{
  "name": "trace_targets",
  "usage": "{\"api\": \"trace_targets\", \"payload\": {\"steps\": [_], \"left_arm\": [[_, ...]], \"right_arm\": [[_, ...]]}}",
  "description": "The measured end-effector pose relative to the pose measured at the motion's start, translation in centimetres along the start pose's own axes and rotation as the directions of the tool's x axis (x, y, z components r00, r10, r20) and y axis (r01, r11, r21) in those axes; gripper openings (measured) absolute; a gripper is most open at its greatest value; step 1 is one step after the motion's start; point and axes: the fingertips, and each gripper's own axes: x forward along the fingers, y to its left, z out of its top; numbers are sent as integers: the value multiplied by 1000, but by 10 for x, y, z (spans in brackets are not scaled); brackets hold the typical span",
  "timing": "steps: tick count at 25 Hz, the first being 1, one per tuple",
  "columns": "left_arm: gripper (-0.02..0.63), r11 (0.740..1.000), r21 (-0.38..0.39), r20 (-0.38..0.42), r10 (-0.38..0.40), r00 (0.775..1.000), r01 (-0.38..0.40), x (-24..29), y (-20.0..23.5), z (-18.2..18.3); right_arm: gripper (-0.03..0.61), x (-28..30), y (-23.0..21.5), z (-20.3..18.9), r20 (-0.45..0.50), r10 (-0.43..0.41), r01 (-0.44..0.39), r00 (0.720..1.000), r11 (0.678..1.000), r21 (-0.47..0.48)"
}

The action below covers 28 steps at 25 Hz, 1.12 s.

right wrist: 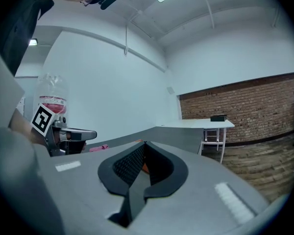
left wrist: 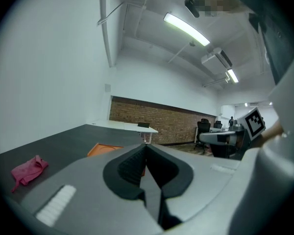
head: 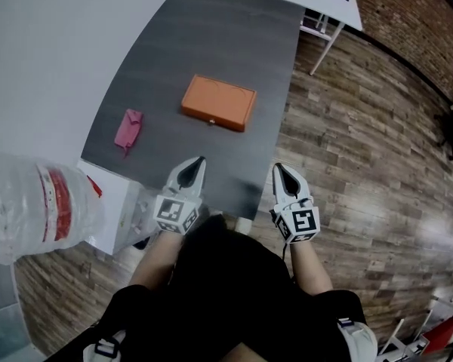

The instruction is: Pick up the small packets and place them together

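Both tongs are pressed together, pinching nothing: left tongs (head: 198,164) and right tongs (head: 280,170) hover by the table's (head: 211,36) 6 o'clock edge. The pink packet (head: 128,130) lies at 8 o'clock from the orange box (head: 219,102).

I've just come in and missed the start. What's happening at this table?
A person stands at the near edge of a dark table, holding a gripper in each hand. The left gripper and right gripper are both shut and empty, close to that edge. A pink packet and an orange flat case lie apart on the table, neither of them touched. Nothing has been picked up yet.
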Motion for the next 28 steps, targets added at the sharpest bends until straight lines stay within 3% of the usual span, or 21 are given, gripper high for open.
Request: {"api": "trace_targets", "payload": {"steps": [7,14,18,22,28], "left_arm": [[0,1000,15,-125,8,992,-6,44,46,-36],[24,1000,8,-252,-15,968,18,91,71,-75],[63,1000,-8,-331,-12,944,10,111,82,-98],[172,1000,-13,-428,-16,904,12,124,86,-123],[193,1000,-26,-518,-2,855,-13,139,91,-149]], "right_arm": [[2,33,7,-14,-63,-33,32,997,999,-24],[2,58,7,-30,-110,-90,93,990,995,22],[2,65,11,-36,-132,-106,111,986,993,34],[2,64,7,-43,-146,-139,149,979,987,60],[2,64,8,-52,-164,-168,184,972,979,85]]}}
